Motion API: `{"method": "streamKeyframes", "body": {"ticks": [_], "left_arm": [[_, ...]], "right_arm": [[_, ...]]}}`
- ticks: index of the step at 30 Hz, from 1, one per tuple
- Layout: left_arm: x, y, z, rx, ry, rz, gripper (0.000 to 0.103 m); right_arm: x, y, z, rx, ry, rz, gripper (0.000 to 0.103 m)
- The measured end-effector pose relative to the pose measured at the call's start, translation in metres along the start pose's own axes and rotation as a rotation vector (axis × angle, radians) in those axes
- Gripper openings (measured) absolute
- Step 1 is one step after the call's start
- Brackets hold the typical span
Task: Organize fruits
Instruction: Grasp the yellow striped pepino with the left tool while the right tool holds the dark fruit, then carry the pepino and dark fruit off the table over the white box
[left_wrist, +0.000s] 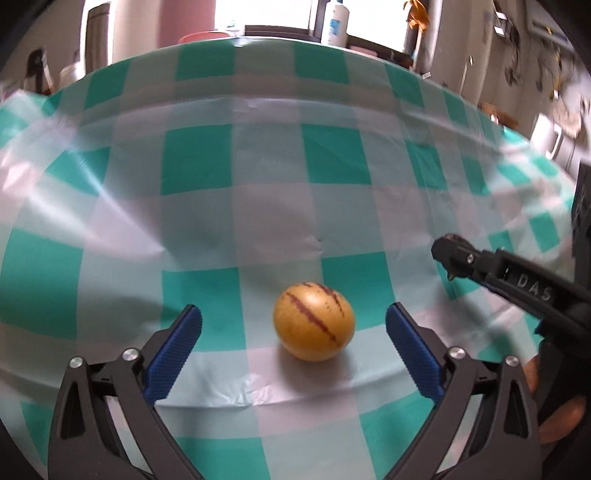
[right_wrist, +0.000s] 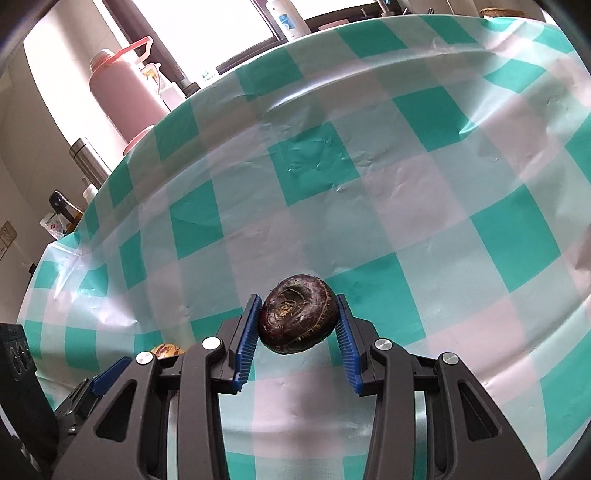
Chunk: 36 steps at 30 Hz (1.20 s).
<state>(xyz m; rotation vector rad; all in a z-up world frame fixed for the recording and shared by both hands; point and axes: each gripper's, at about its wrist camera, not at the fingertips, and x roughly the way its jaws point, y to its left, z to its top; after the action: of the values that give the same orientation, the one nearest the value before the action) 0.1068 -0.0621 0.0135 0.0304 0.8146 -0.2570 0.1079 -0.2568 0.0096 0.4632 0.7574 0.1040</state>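
Note:
A yellow fruit with purple stripes (left_wrist: 314, 320) lies on the checked tablecloth (left_wrist: 258, 177). My left gripper (left_wrist: 293, 325) is open, with its blue pads on either side of this fruit, not touching it. My right gripper (right_wrist: 297, 319) is shut on a dark brown round fruit (right_wrist: 297, 319) and holds it just above the cloth. The right gripper also shows at the right of the left wrist view (left_wrist: 454, 258). The yellow fruit peeks out at the lower left of the right wrist view (right_wrist: 166, 350), behind a left gripper finger (right_wrist: 110, 376).
The table's far edge carries a pink jug (right_wrist: 125, 88), a steel flask (right_wrist: 90, 158) and a white bottle (left_wrist: 334, 22). A black device (right_wrist: 14, 354) stands at the table's left edge. The cloth (right_wrist: 406, 184) is wrinkled plastic.

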Motion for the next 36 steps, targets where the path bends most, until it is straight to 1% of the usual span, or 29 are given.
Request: {"method": "streamKeyframes", "body": {"ticks": [2, 4, 5, 6, 7, 8, 10, 19, 22, 27, 30, 32, 35, 36], "left_arm": [[0.005, -0.004, 0.001, 0.019, 0.024, 0.000, 0.088], [0.011, -0.004, 0.001, 0.018, 0.059, 0.000, 0.072], [0.013, -0.004, 0.001, 0.013, 0.071, -0.004, 0.067], [0.015, -0.003, 0.000, 0.009, 0.086, -0.027, 0.056], [0.016, -0.003, 0.000, 0.013, 0.093, -0.048, 0.050], [0.015, -0.003, -0.001, 0.015, 0.090, -0.049, 0.048], [0.013, -0.003, -0.003, 0.017, 0.087, -0.054, 0.046], [0.008, 0.003, -0.003, -0.035, 0.056, -0.082, 0.046], [0.002, 0.014, -0.006, -0.063, 0.045, -0.100, 0.046], [-0.001, 0.021, -0.006, -0.098, 0.026, -0.117, 0.046], [-0.005, 0.027, -0.006, -0.129, -0.004, -0.120, 0.046], [-0.009, 0.029, -0.006, -0.152, -0.025, -0.119, 0.046], [-0.020, 0.034, -0.012, -0.191, -0.047, -0.067, 0.046], [-0.024, 0.034, -0.015, -0.193, -0.046, -0.061, 0.046]], "right_arm": [[0.000, 0.001, -0.001, -0.007, 0.004, 0.003, 0.040], [0.005, 0.005, 0.000, -0.010, 0.009, 0.005, 0.040], [0.005, 0.005, 0.000, -0.009, 0.012, 0.007, 0.040], [0.005, 0.005, 0.000, -0.009, 0.014, 0.009, 0.040], [0.007, 0.006, 0.000, -0.009, 0.016, 0.012, 0.040], [0.007, 0.006, 0.000, -0.010, 0.018, 0.013, 0.040], [0.007, 0.006, 0.000, -0.014, 0.020, 0.014, 0.040], [0.007, 0.007, -0.002, -0.031, 0.011, 0.016, 0.040], [0.007, 0.007, -0.003, -0.036, 0.002, 0.023, 0.040], [0.006, 0.002, -0.003, -0.012, -0.017, 0.044, 0.040], [0.005, 0.002, -0.002, -0.010, -0.025, 0.054, 0.040], [0.004, 0.002, -0.002, -0.017, -0.021, 0.073, 0.040], [0.003, 0.003, -0.002, -0.025, 0.013, 0.112, 0.040], [0.000, -0.001, -0.004, -0.007, 0.040, 0.118, 0.040]]}}
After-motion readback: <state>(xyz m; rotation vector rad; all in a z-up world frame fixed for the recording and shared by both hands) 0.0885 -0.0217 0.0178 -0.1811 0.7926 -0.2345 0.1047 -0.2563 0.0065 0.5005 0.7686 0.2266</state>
